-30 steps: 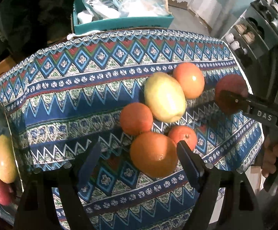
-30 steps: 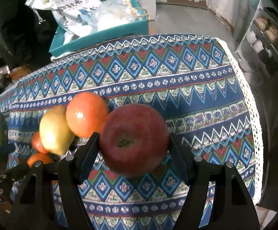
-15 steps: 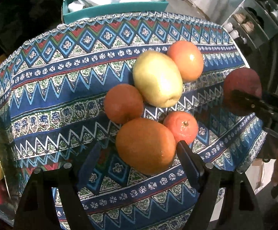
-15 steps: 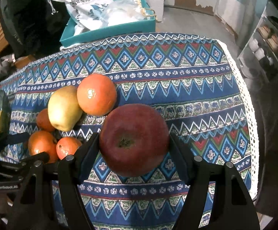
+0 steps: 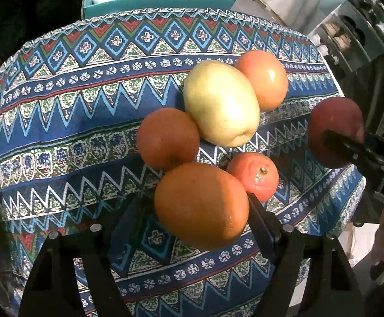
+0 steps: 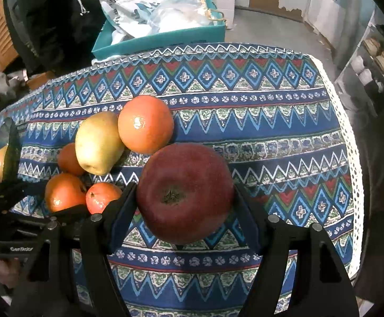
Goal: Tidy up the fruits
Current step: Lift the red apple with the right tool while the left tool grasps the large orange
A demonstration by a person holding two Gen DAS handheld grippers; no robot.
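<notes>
My right gripper [image 6: 184, 198] is shut on a dark red apple [image 6: 185, 194] and holds it above the patterned tablecloth [image 6: 271, 137]; the apple also shows at the right of the left wrist view [image 5: 334, 121]. My left gripper [image 5: 192, 211] is open, its fingers on either side of a large orange [image 5: 201, 206]; the right finger is close to it and the left finger stands apart. Behind it lie a small tangerine [image 5: 254, 175], another orange [image 5: 168, 138], a yellow-green pear [image 5: 221, 103] and a shiny orange [image 5: 263, 79].
A teal box [image 6: 160, 39] with plastic bags stands past the table's far edge. A shelf [image 6: 371, 60] with small items is at the right. A glass bowl holding fruit [image 6: 0, 162] shows at the far left of the right wrist view. The cloth's lace edge [image 6: 355, 185] marks the table's right side.
My left gripper has moved forward, so the large orange now sits between its fingers. My right gripper has drawn back and up with the red apple.
</notes>
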